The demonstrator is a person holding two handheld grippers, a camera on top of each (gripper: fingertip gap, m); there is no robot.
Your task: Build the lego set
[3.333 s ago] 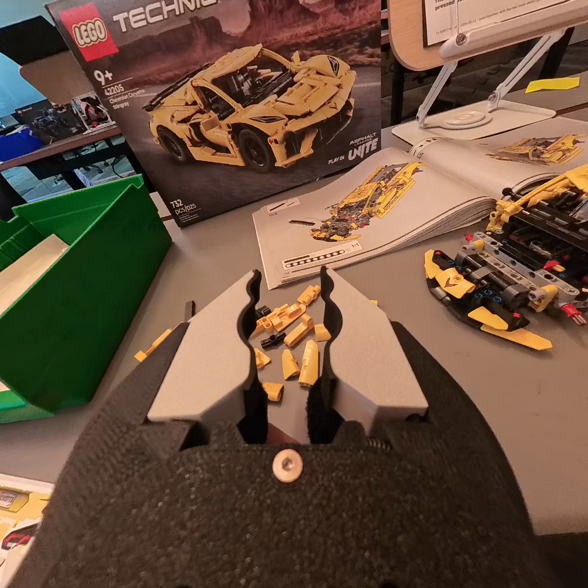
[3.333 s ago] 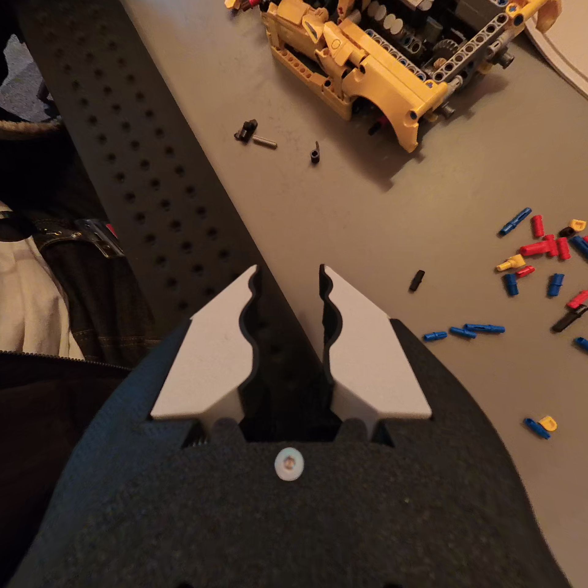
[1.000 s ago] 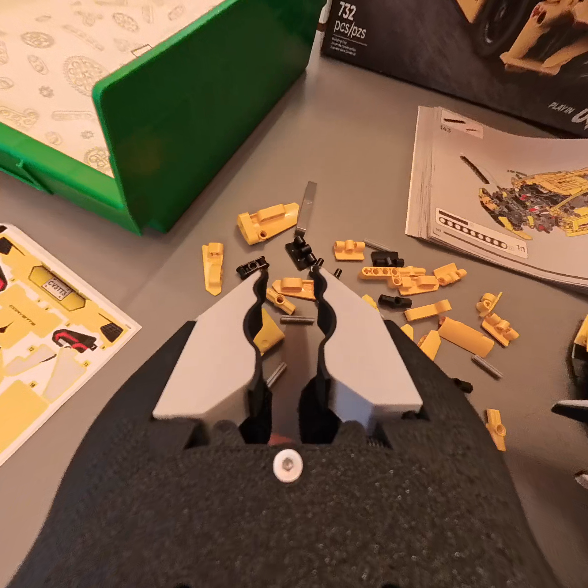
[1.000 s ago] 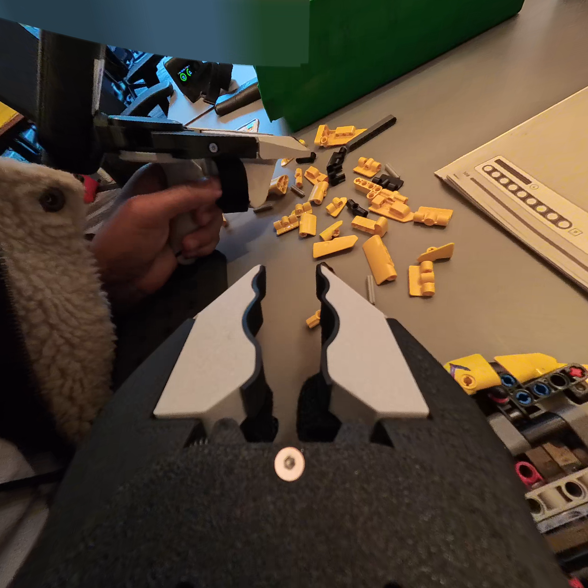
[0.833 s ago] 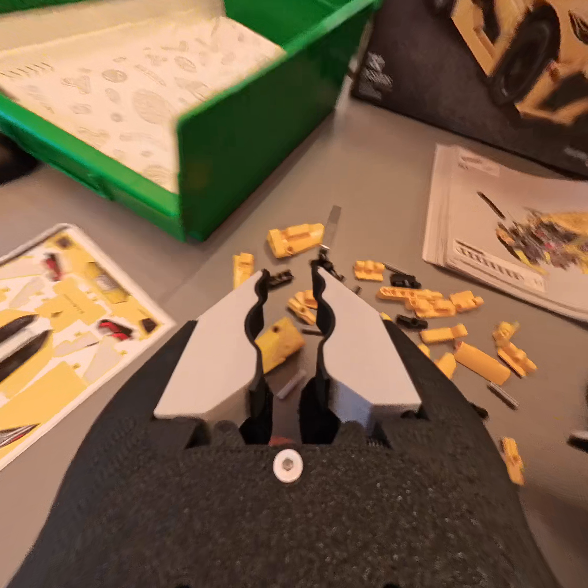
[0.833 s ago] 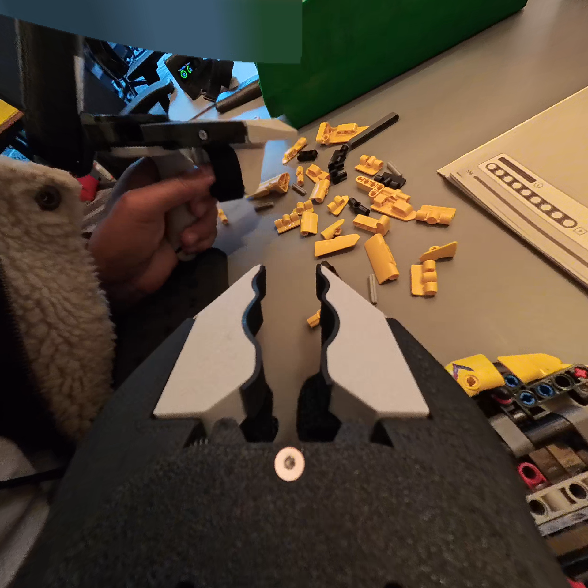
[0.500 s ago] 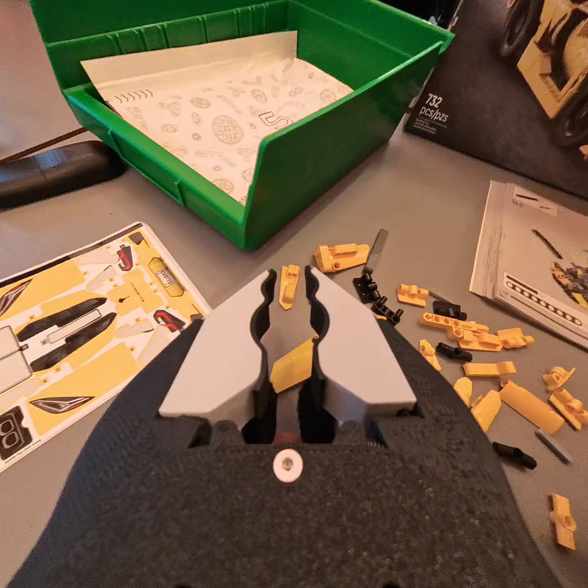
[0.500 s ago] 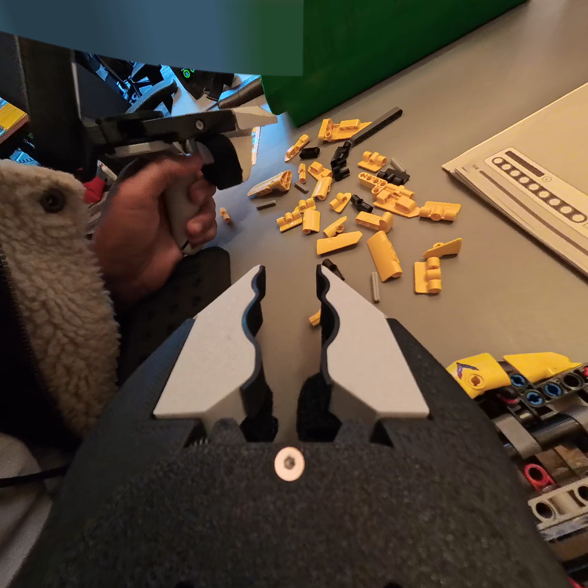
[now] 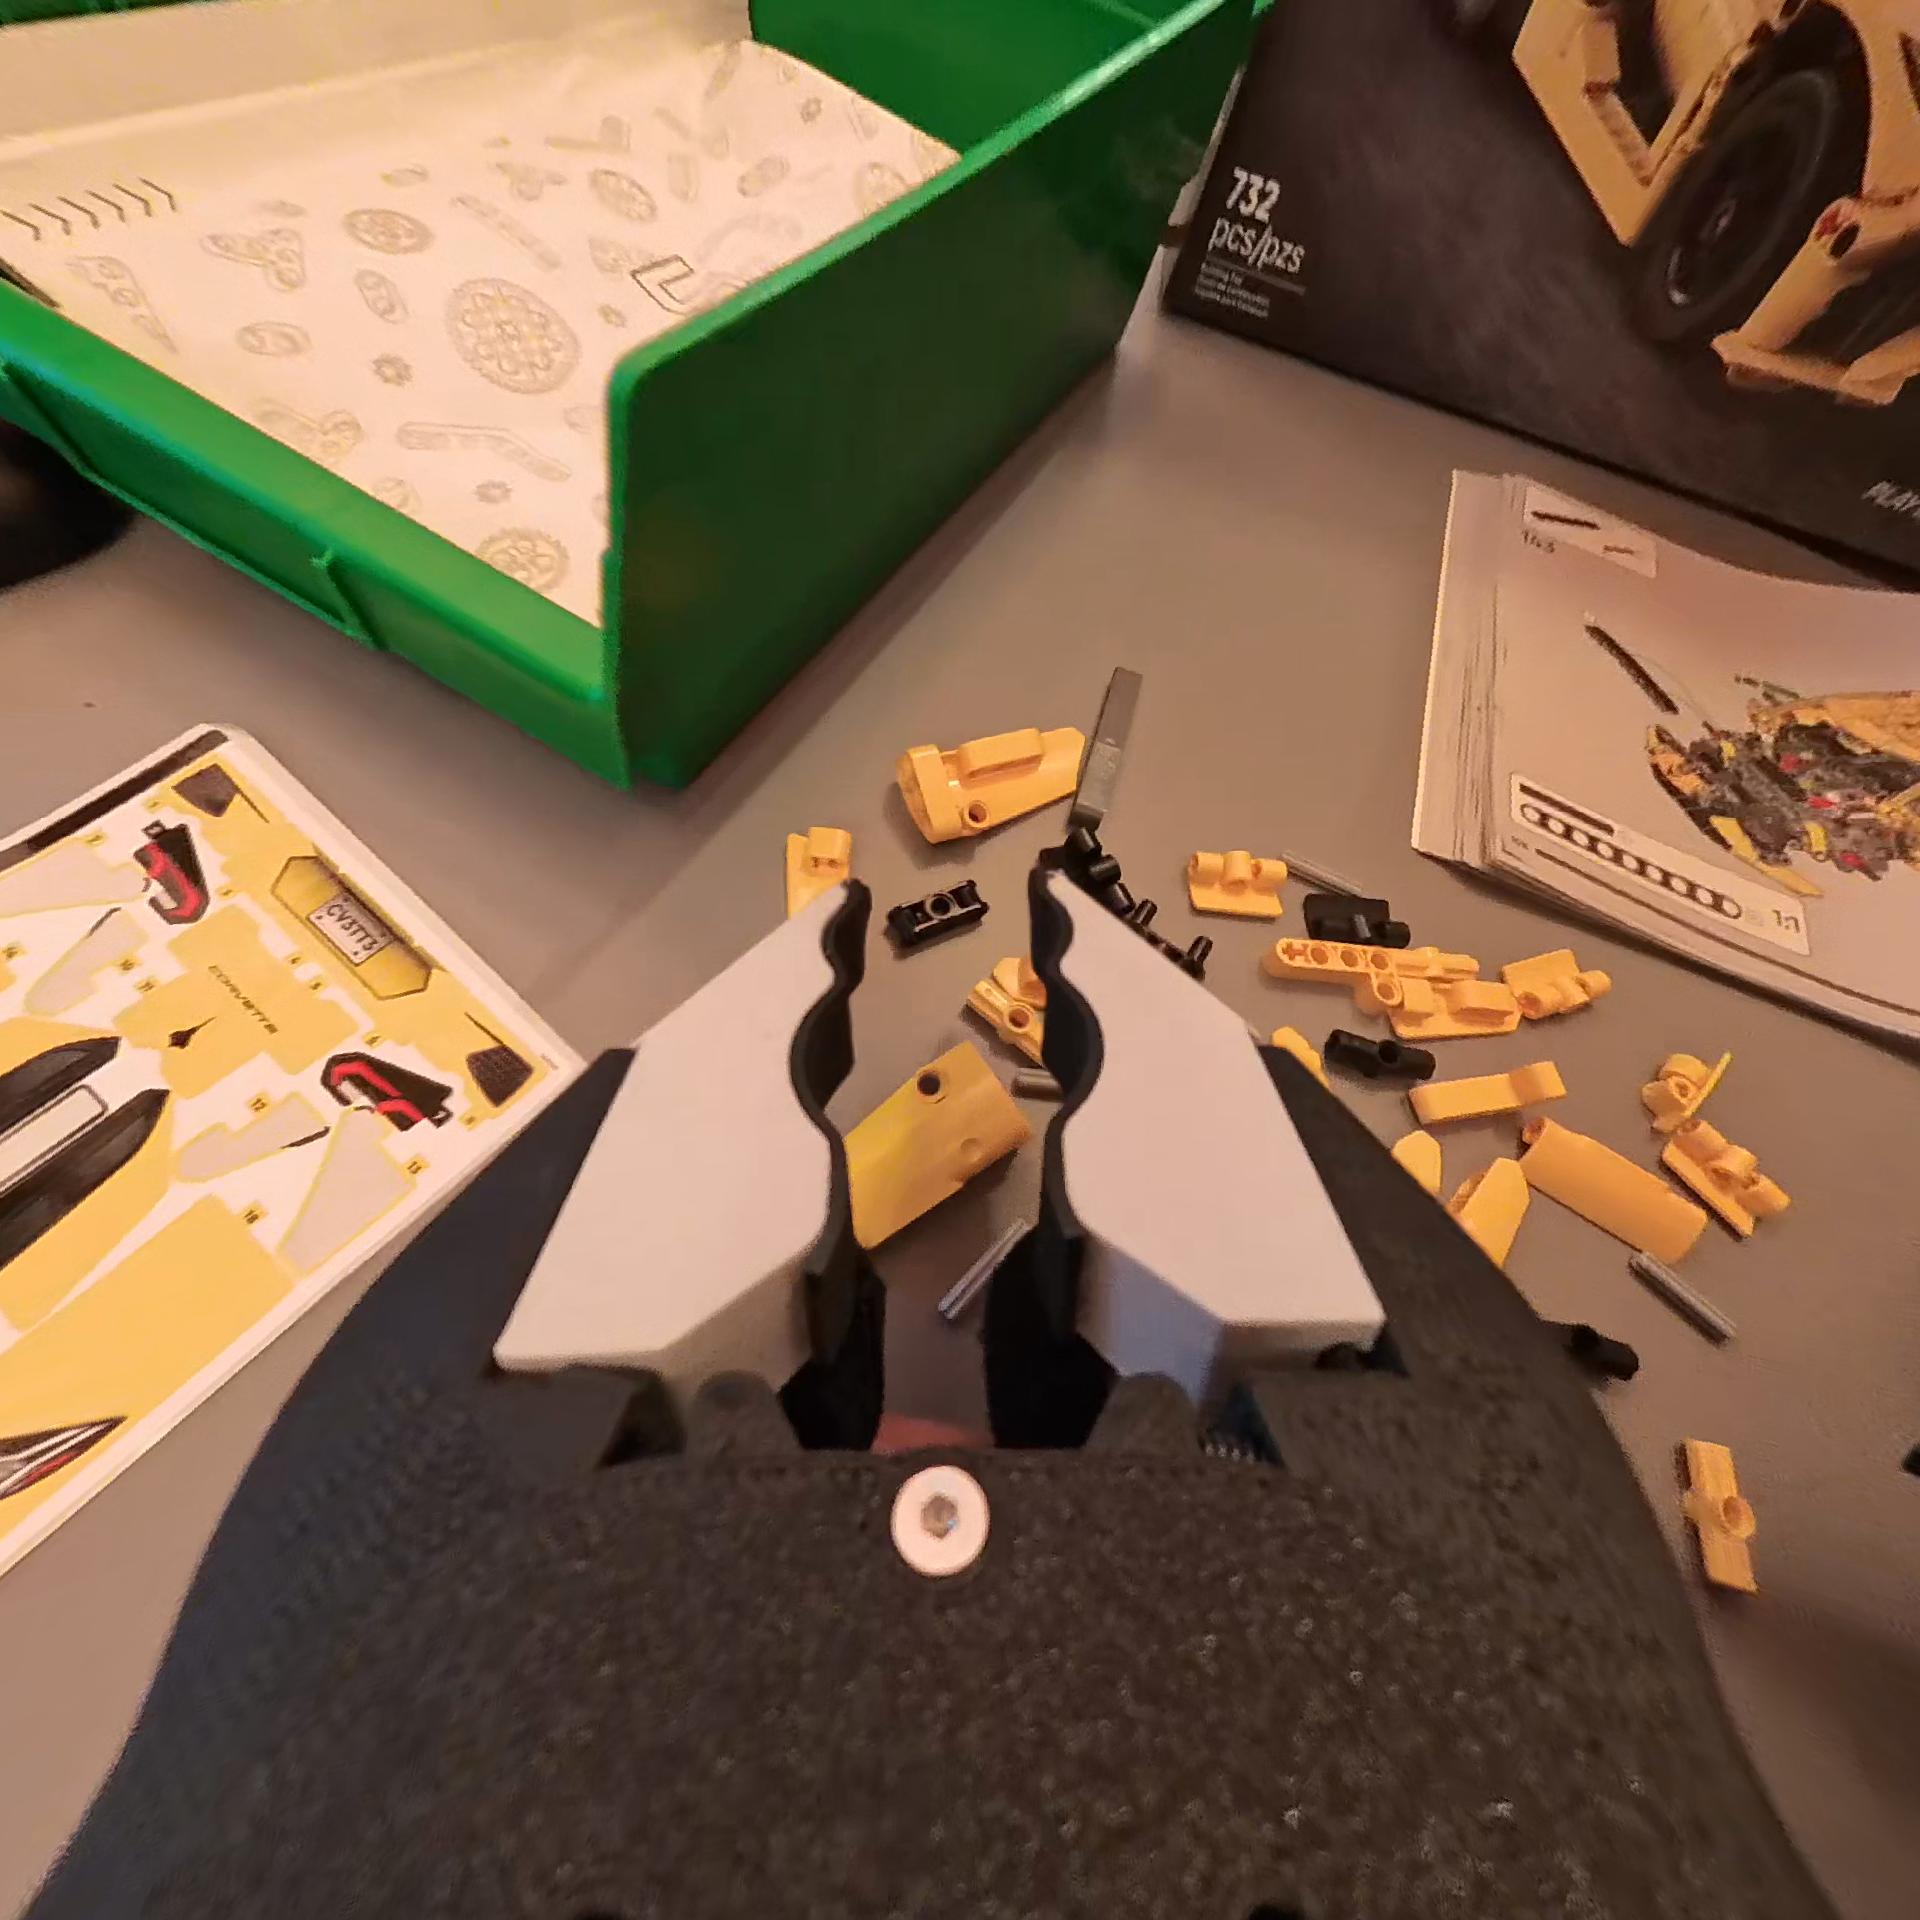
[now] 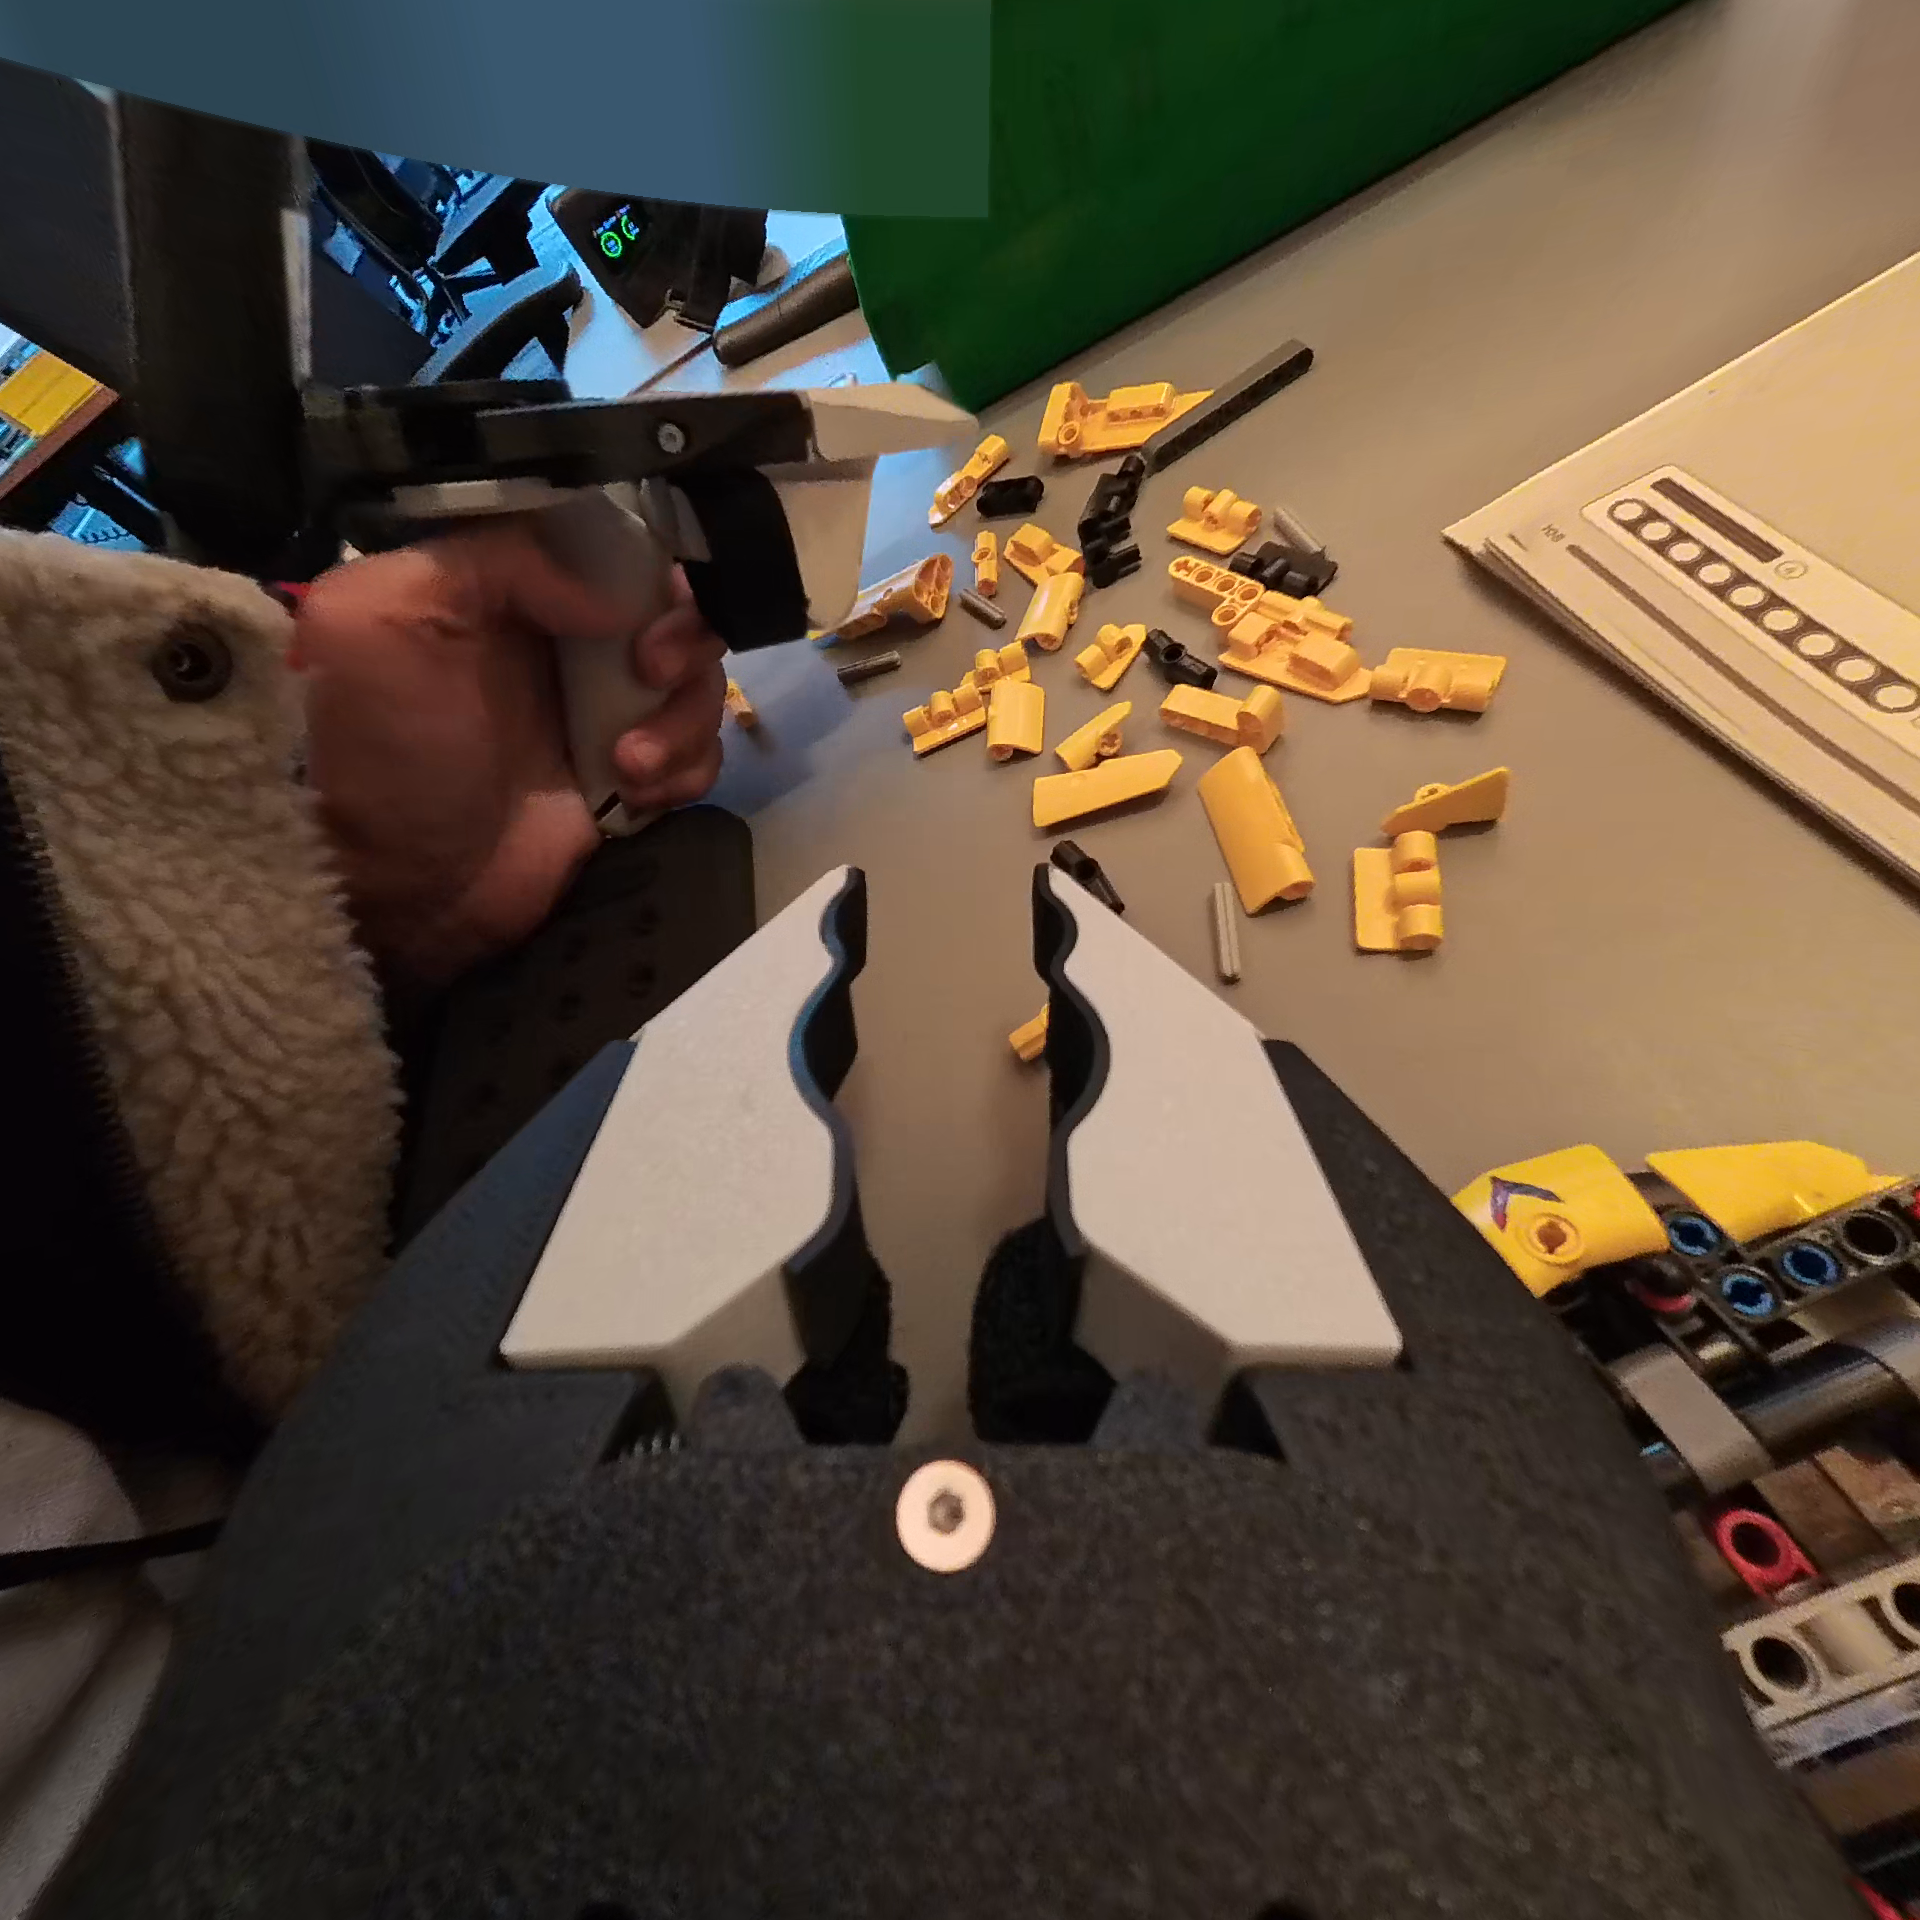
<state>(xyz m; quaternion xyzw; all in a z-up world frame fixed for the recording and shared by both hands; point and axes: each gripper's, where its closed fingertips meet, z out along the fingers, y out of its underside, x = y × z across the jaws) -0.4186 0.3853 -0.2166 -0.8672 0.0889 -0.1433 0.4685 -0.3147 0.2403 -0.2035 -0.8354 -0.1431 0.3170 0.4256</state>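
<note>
**Left wrist view.** At the centre of the frame, my left gripper [image 9: 945,904] is released, its jaws parted. A yellow curved panel [image 9: 935,1138] lies between them; I cannot tell whether it touches either pad. A grey pin [image 9: 977,1280] lies just beside it, nearer the gripper body. At centre right, the loose yellow and black pieces [image 9: 1392,987] are scattered on the grey table [image 9: 1195,520]. A sticker sheet [image 9: 208,1039] lies at the left edge and the instruction booklet [image 9: 1662,779] lies open at the right. Farthest off are the green bin [image 9: 831,468] at upper left and the set's box [image 9: 1455,260] at upper right.

**Right wrist view.** My right gripper [image 10: 948,883] is likewise released and empty, held above bare table. The part-built car [image 10: 1714,1278] sits at the lower right edge, well apart from the panel.

**Step in hand.** This appears to be part selection: picking the panel out of the pile. The next move calls for me to clench the left jaws squarely on the panel's flat sides, clear of the pin, then carry it to the car.
</note>
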